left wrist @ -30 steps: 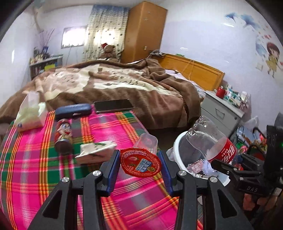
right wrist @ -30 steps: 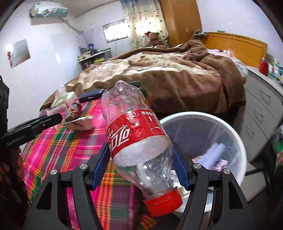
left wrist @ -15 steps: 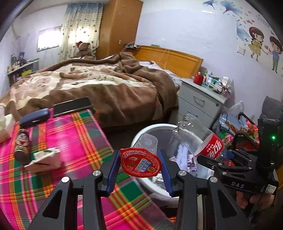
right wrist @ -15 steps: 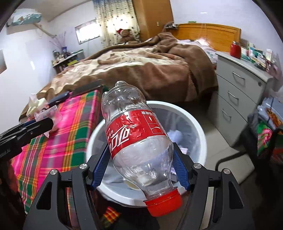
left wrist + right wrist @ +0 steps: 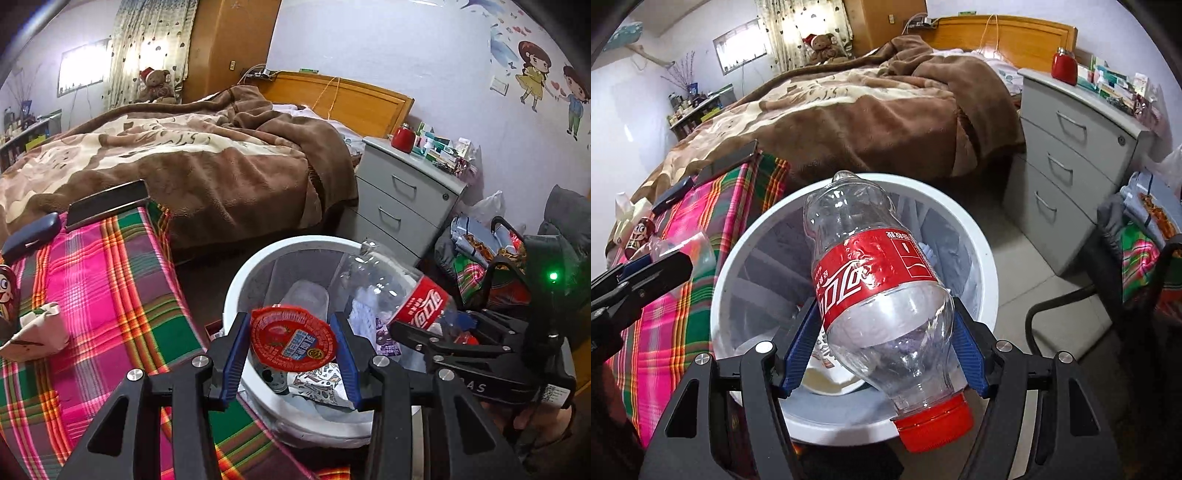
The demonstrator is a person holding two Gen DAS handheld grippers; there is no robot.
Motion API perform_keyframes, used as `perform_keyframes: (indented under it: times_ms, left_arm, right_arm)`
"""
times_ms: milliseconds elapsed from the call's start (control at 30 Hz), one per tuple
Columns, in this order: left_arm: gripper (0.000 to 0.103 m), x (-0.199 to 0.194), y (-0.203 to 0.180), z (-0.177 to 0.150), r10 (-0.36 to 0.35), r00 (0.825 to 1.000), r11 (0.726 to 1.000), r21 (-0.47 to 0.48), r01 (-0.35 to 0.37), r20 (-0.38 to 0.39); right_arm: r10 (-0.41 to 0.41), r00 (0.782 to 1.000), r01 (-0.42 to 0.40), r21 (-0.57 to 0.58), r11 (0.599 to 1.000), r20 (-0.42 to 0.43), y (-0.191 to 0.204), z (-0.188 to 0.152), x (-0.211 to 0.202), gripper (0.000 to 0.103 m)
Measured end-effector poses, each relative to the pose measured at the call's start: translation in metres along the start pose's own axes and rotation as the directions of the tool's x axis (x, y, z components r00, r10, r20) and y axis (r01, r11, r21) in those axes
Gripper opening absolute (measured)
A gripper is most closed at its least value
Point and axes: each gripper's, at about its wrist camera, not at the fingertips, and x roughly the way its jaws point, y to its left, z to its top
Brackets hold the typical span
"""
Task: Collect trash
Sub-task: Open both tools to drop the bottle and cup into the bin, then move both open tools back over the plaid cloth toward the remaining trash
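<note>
My left gripper (image 5: 291, 341) is shut on a clear plastic cup with a red foil lid (image 5: 293, 338) and holds it over the near rim of the white trash bin (image 5: 240, 284). My right gripper (image 5: 882, 345) is shut on an empty clear cola bottle (image 5: 871, 273) with a red label and red cap, held above the bin (image 5: 979, 243). The bottle also shows in the left wrist view (image 5: 399, 291). The bin holds paper and plastic scraps. The left gripper with its cup shows at the left of the right wrist view (image 5: 661, 266).
A table with a pink and green plaid cloth (image 5: 92, 295) stands left of the bin, bearing a crumpled tissue pack (image 5: 33, 332), a small figurine can (image 5: 7, 295), a dark case (image 5: 29, 236) and a phone (image 5: 107, 203). A bed (image 5: 184, 158) and grey drawers (image 5: 406, 192) lie beyond.
Both grippers have moved right from over the table to above the bin, each still holding its item. The bin now fills the middle of both views.
</note>
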Motion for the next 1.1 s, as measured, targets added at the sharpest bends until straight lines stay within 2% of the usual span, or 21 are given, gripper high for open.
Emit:
perform_keyframes:
  times_ms: [33,67,100,500,1000,1100]
  left_arm:
    - [0.051,0.000,0.000,0.000,0.001,1.000,1.000,-0.003,-0.001,0.001]
    - [0.061,0.001,0.001,0.000,0.004,1.000,1.000,-0.003,-0.004,0.003]
    - [0.064,0.001,0.001,0.000,0.005,1.000,1.000,-0.004,-0.005,0.006]
    - [0.065,-0.010,0.012,-0.002,0.011,1.000,0.999,-0.040,-0.010,0.017]
    - [0.065,-0.044,0.044,-0.013,0.077,0.995,0.994,-0.082,-0.072,0.056]
    - [0.065,-0.052,0.050,-0.015,0.109,0.992,0.991,-0.082,-0.104,0.067]
  right_arm:
    - [0.000,1.000,0.000,0.001,1.000,-0.002,0.000,-0.001,0.001,0.069]
    - [0.000,1.000,0.000,0.002,1.000,-0.002,0.000,0.000,0.001,0.069]
    - [-0.001,1.000,0.001,0.003,1.000,0.001,-0.001,-0.001,0.001,0.070]
    - [0.035,0.997,-0.034,-0.004,0.999,0.069,0.004,0.000,-0.014,0.072]
    - [0.062,0.992,-0.059,-0.031,0.998,0.113,0.033,0.002,-0.023,0.072]
    - [0.070,0.991,-0.066,-0.038,0.997,0.117,0.040,0.002,-0.023,0.072]
